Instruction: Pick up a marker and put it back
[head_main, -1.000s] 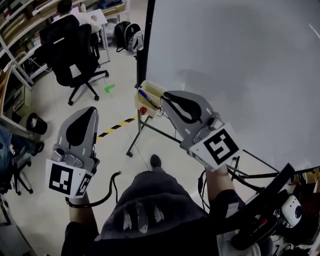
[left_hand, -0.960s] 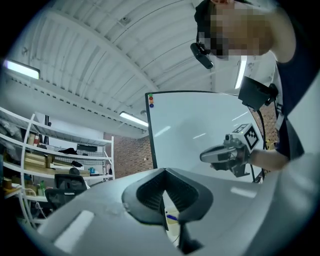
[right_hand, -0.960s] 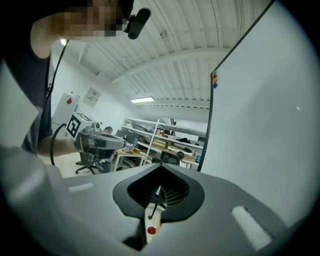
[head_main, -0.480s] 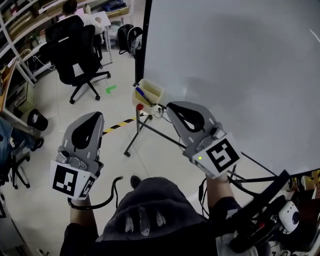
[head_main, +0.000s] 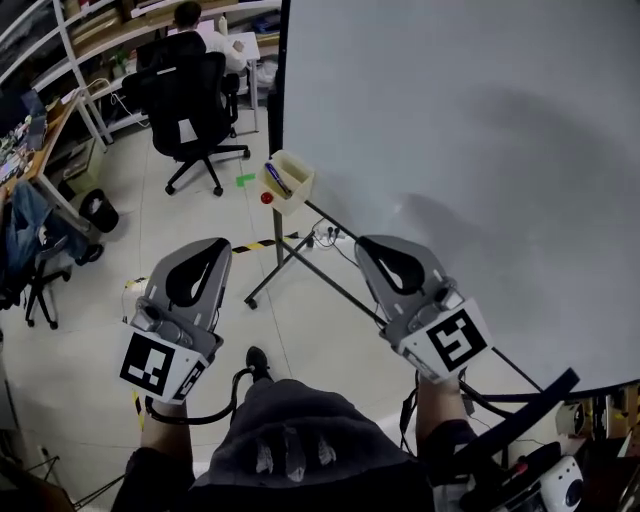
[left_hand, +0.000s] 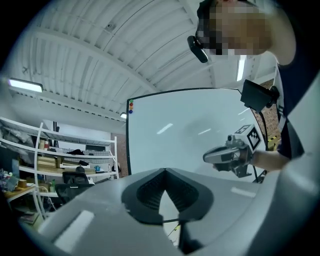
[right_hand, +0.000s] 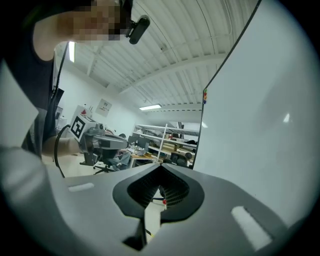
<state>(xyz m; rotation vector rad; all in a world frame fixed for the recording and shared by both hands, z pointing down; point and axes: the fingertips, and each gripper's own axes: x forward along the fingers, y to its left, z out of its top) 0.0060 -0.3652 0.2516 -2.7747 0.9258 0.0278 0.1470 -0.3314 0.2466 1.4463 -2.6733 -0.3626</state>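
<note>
Head view: the marker (head_main: 279, 181) lies in the tray (head_main: 297, 166) at the corner of the whiteboard (head_main: 480, 150), well apart from the left claw (head_main: 212, 245) and right claw (head_main: 373, 244). Left and right gripper views: each claw is fully closed, holding nothing. Reaching in closed would likely knock the marker aside.

Left gripper (head_main: 220, 245), right gripper (head_main: 367, 243): grey moulded shells, black ribbed teardrop cut-outs, 1 white marker cube (head_main: 158, 365) with black squares each. Black cable loop (head_main: 215, 404) behind left. Dark grey garment (head_main: 290, 425).
</note>
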